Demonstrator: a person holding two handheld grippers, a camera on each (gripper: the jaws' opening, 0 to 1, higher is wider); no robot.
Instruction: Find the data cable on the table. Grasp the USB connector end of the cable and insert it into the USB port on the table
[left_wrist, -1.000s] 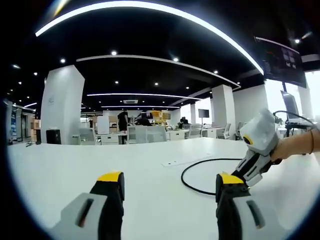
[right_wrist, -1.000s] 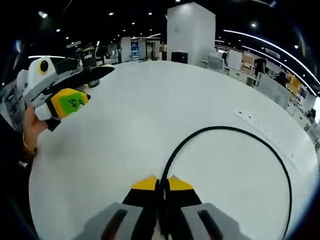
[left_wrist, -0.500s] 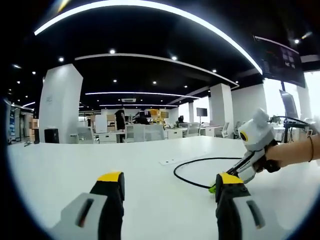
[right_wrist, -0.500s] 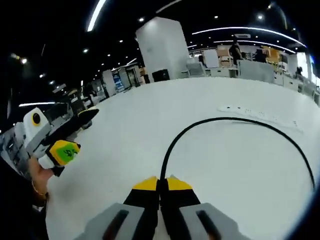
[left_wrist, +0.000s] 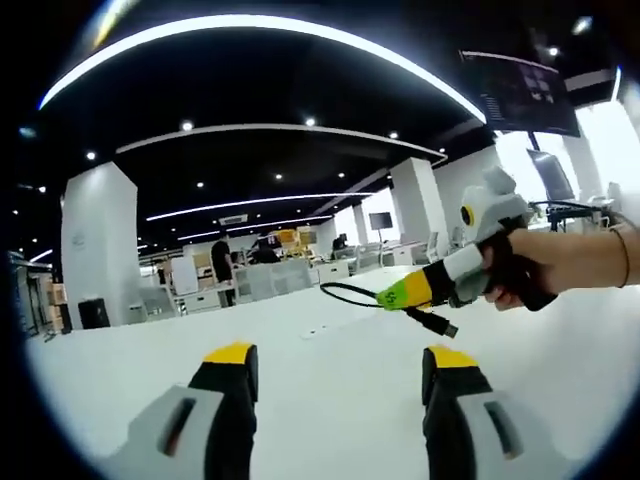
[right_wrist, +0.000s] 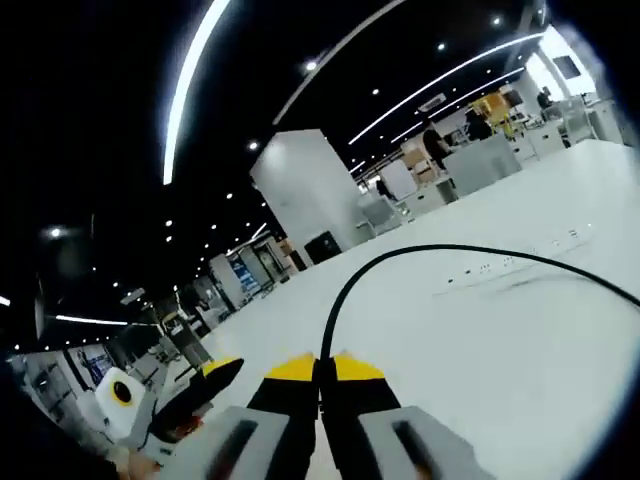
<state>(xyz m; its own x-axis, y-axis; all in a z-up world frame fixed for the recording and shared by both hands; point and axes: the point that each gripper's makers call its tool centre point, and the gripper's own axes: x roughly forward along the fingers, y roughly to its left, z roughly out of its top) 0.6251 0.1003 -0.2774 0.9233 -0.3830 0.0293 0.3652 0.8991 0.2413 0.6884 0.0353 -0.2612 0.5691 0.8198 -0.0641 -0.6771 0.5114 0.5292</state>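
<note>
Left gripper view: left gripper (left_wrist: 335, 372) wide open and empty, over the table (left_wrist: 330, 430). Right gripper (left_wrist: 402, 295) has the cable (left_wrist: 335, 290) in the air, connector (left_wrist: 443, 326) hanging loose below the tips.

Right gripper view: jaws pinched on the cord, port strip (right_wrist: 505, 268) well ahead. The risk is that the unheld plug swings and misses.

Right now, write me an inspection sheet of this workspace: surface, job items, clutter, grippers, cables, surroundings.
Surface: white table, plain.
Job's things: black data cable; its USB connector held above the table; port strip set in the tabletop.
Clutter: nothing seen.
Grippers: left gripper open, empty; right gripper shut on the cable.
Cables: the data cable alone, arcing away from the jaws.
Surroundings: open office, white pillar, distant desks, ceiling light strips.
</note>
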